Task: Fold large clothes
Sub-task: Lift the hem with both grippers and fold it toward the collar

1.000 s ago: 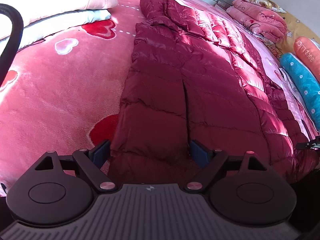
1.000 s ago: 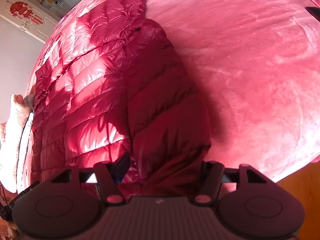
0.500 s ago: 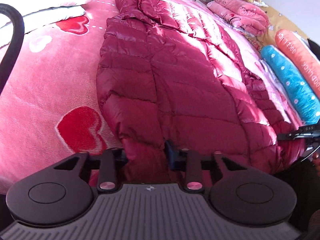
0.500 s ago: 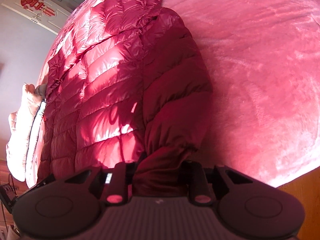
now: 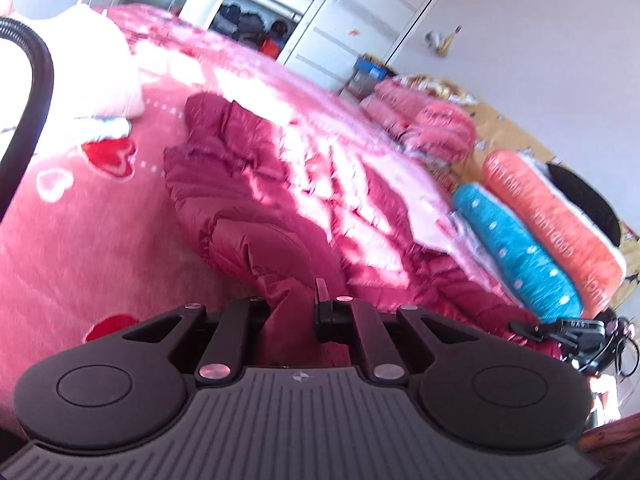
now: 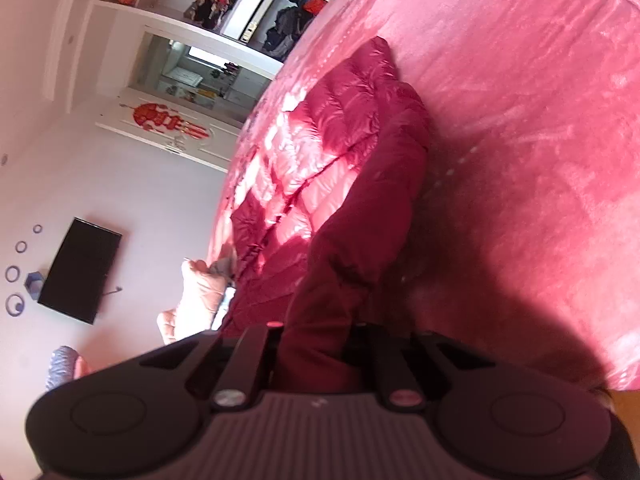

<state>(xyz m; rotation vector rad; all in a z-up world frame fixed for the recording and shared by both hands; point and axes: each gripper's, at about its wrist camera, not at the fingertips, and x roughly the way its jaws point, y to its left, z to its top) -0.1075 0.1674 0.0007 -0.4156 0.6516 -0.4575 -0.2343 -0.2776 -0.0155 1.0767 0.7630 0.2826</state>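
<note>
Left gripper (image 5: 290,312): you have it clamped on the down jacket (image 5: 280,208) hem.
Right gripper (image 6: 316,344): you pinch the jacket's edge; pads hidden by fabric.
Jacket: lies on the pink blanket (image 5: 80,240), blurred.

Glossy quilted coat on plush bedding

The down coat (image 5: 256,184) looked shiny, slick and puffy; the pink blanket (image 5: 80,248) looked soft, fuzzy; the gripper housings were matt black plastic.

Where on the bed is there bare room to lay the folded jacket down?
Bare pink blanket lies between the maroon jacket and the white pillows; the right wrist view shows more open blanket beside it. The far side is crowded: blue bolster, orange bolster, folded quilts.
</note>
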